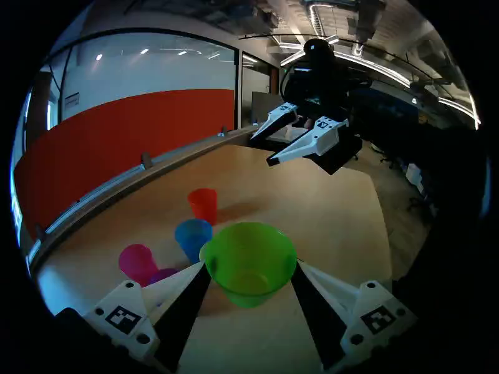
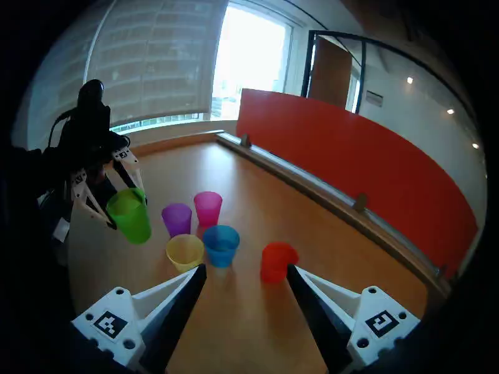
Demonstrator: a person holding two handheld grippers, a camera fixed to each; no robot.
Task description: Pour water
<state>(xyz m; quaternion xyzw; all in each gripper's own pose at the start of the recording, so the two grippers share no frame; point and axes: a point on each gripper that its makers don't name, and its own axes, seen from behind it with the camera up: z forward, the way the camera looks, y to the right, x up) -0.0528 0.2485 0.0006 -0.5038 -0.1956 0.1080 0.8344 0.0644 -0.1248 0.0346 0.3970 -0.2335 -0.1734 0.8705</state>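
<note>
Green cup (image 1: 251,265) clamped in my left gripper (image 1: 249,267), both fingers on it | my right gripper (image 2: 246,268) jaws wide apart over table (image 2: 246,330) | red cup (image 2: 276,262) at its 1 o'clock | blue cup (image 2: 221,245) at 11 o'clock

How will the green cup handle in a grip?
Green cup looks like thin translucent plastic: probably light, may flex if squeezed. Tapered walls could slip through the left hand-held gripper. Narrow base, wide mouth: likely tips if nudged.
</note>
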